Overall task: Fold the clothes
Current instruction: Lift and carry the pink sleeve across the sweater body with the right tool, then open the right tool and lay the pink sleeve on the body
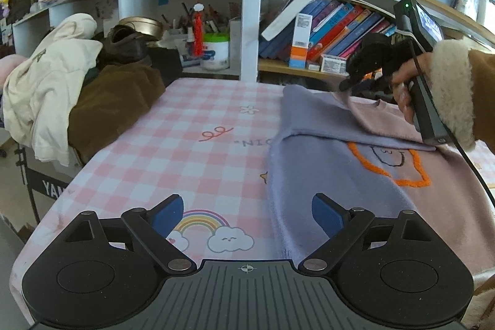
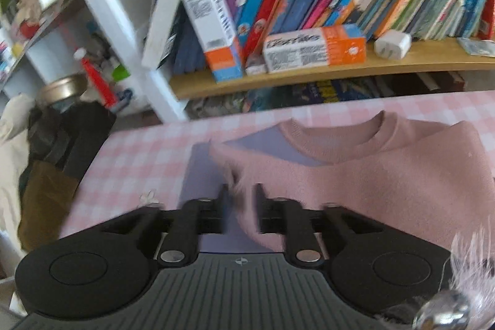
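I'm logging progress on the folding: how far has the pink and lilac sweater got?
Done: one lilac side of the sweater is already folded across its front. In hand: the right claw seems to pinch pink fabric near the collar, though blur hides the grip; the left claw hovers open. Left: the remaining folds, plus the heaped clothes beside the table.

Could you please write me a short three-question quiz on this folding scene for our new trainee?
1. True or false: the left gripper is clamped on the sweater.
2. What colour is the outline stitched on the sweater: A green, B orange, C black?
3. Which gripper has cloth between its fingers?

Key:
1. False; it stands open above the checked tablecloth.
2. B.
3. The right gripper, nearly closed around a pink fold of the sweater.
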Tool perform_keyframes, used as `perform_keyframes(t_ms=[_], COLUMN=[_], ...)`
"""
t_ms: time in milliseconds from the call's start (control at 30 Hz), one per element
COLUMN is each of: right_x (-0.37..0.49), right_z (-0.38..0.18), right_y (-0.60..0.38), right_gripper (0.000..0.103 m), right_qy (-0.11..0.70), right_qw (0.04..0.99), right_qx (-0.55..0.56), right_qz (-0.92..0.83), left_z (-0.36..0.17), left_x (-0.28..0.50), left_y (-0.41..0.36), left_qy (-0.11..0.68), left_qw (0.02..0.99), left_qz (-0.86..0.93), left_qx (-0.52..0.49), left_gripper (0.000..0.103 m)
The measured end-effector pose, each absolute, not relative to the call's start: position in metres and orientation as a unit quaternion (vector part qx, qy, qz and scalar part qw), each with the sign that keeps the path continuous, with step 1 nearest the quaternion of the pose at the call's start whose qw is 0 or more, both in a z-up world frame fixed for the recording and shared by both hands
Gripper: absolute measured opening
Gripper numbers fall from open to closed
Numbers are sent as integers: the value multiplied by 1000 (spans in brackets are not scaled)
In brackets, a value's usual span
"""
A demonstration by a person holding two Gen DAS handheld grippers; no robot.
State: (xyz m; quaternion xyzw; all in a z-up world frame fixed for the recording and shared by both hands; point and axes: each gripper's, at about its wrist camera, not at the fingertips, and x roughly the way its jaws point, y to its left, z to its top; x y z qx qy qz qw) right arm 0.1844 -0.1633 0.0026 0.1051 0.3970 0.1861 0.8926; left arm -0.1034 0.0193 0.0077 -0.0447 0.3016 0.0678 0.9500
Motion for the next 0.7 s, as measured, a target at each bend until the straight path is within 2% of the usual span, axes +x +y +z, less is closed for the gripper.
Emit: perform_keyframes(t_ms=[100, 500, 700], right_x=[172, 76, 14], right_z=[6, 7, -1], right_y=[-165, -244, -295], right_gripper=[43, 43, 43], right_qy=[401, 425, 441], right_qw=[888, 885, 887], right_qx=[94, 20, 37], right_qz=[204, 189, 130], left_z=[8, -7, -12], left_x=[-100, -81, -73], left_y=[19, 31, 20], left_qy=[300, 338, 352], left_qw=[951, 934, 930], left_qz=[66, 69, 54], left_qx=[-46, -92, -95], left_gripper=[93, 93, 93])
